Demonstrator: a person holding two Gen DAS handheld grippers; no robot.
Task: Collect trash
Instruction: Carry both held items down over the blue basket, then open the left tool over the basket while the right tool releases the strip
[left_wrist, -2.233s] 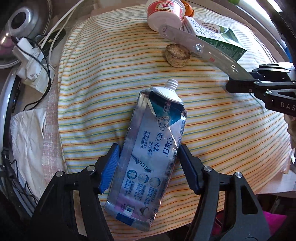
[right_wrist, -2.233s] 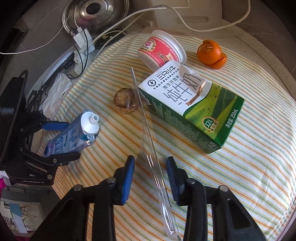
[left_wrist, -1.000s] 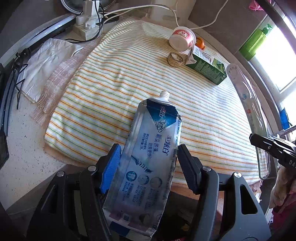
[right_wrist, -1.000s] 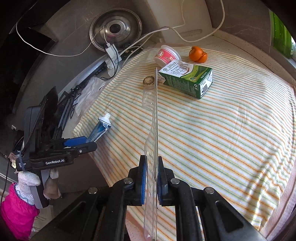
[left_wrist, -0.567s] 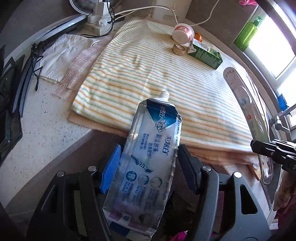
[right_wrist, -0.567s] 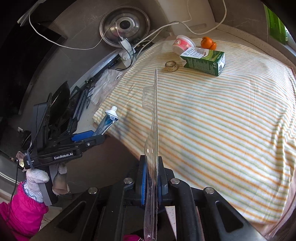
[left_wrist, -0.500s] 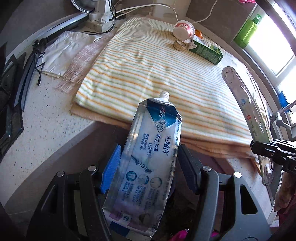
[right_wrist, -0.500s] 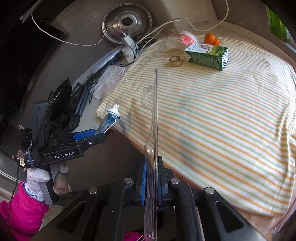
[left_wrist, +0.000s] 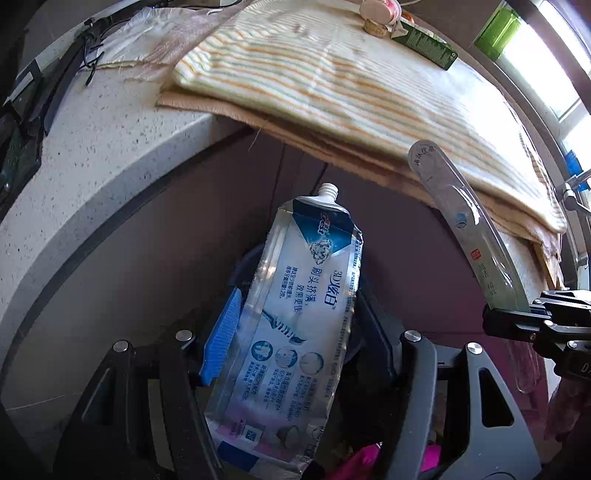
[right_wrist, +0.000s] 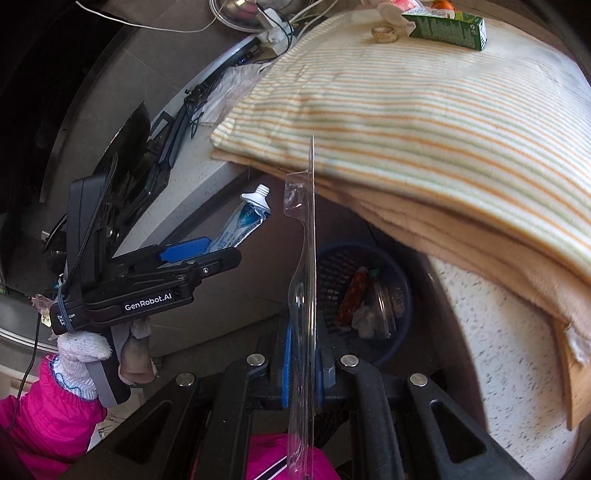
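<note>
My left gripper (left_wrist: 295, 332) is shut on a flattened silver-and-blue toothpaste tube (left_wrist: 295, 314), held below the counter edge; the tube also shows in the right wrist view (right_wrist: 243, 221). My right gripper (right_wrist: 303, 354) is shut on a long clear plastic blister pack (right_wrist: 308, 258), seen edge-on; it also shows in the left wrist view (left_wrist: 469, 236). A blue mesh trash basket (right_wrist: 400, 332) with several wrappers in it stands on the floor just beyond the right gripper. A green milk carton (right_wrist: 447, 24), a yogurt cup (left_wrist: 378, 7) and a small round cake (right_wrist: 384, 34) lie on the striped cloth.
The striped cloth (right_wrist: 424, 103) covers a speckled counter (left_wrist: 103, 122) whose edge overhangs the basket. Cables, a power strip (right_wrist: 273, 22) and a metal lid (right_wrist: 236, 11) sit at the counter's far left. An orange peel (right_wrist: 441, 4) lies behind the carton.
Both grippers have dropped from above the cloth to below the counter edge, still holding the tube and the blister pack. The trash basket has come into view.
</note>
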